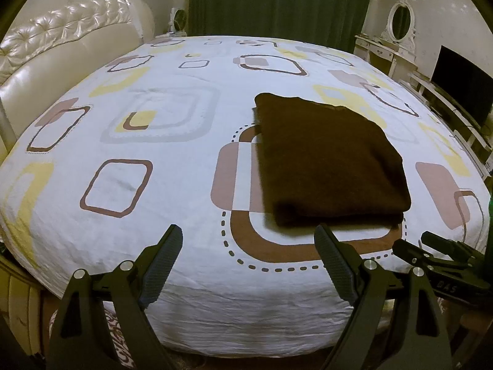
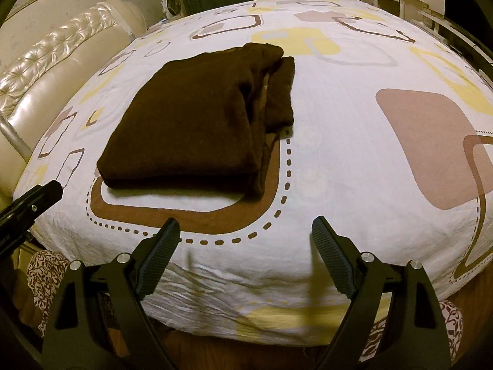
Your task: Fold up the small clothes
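Note:
A dark brown garment (image 1: 326, 160) lies folded into a rough rectangle on the patterned bed sheet (image 1: 172, 141). In the right wrist view the garment (image 2: 197, 123) shows stacked layers along its right edge. My left gripper (image 1: 248, 231) is open and empty, held near the bed's front edge, just short of the garment's near edge. My right gripper (image 2: 245, 225) is open and empty, also near the front edge, to the right of the garment's near corner. The right gripper also shows in the left wrist view (image 1: 437, 252), and the left gripper in the right wrist view (image 2: 30, 203).
A cream tufted headboard (image 1: 61, 49) runs along the left. Dark green curtains (image 1: 277, 3) hang behind the bed. A white dressing table with an oval mirror (image 1: 397, 27) and a dark screen (image 1: 459, 83) stand at the right. The sheet (image 2: 354, 129) lies bare right of the garment.

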A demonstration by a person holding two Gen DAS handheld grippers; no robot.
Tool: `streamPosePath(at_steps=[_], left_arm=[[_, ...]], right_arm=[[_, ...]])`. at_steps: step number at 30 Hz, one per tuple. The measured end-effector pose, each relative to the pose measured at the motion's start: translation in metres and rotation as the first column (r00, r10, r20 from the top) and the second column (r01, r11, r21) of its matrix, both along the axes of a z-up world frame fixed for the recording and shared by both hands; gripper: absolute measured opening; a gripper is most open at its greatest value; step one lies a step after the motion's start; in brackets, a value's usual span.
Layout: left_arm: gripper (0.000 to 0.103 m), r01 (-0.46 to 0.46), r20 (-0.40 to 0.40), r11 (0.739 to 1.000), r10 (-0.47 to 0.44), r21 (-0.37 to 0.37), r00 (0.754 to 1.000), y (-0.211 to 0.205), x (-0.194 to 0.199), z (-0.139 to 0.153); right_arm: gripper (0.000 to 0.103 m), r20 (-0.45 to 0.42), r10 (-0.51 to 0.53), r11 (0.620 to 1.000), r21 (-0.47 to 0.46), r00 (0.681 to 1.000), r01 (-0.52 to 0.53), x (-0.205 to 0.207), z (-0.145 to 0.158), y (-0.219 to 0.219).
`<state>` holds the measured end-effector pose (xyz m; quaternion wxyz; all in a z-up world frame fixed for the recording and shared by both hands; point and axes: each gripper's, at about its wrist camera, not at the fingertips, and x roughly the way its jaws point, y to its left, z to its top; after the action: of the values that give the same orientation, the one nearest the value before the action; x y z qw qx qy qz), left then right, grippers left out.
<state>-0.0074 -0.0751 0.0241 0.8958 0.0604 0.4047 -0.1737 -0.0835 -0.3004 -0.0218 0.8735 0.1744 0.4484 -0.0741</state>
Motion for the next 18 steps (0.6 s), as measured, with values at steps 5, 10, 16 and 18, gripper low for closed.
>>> streamPosePath(at_steps=[5, 10, 16, 18], left_arm=[[0.086, 0.000, -0.002, 1.000, 0.000, -0.002, 1.000, 0.0000, -0.0001, -0.0001], [0.086, -0.002, -0.001, 1.000, 0.002, 0.000, 1.000, -0.0007, -0.0006, 0.0004], [0.087, 0.009, 0.004, 1.000, -0.009, -0.006, 1.000, -0.0025, -0.0020, 0.0021], [0.087, 0.014, 0.008, 1.000, -0.014, -0.004, 1.000, -0.0034, -0.0027, 0.0027]], right_arm=[[0.087, 0.000, 0.000, 1.000, 0.002, 1.000, 0.000, 0.0002, -0.0004, 0.0001], [0.087, -0.001, 0.000, 1.000, 0.003, 1.000, 0.000, -0.0002, -0.0005, 0.0005], [0.087, 0.001, 0.000, 1.000, 0.004, 1.000, 0.000, -0.0003, -0.0003, 0.0010], [0.087, -0.001, 0.001, 1.000, 0.002, 1.000, -0.001, 0.0004, -0.0004, 0.0005]])
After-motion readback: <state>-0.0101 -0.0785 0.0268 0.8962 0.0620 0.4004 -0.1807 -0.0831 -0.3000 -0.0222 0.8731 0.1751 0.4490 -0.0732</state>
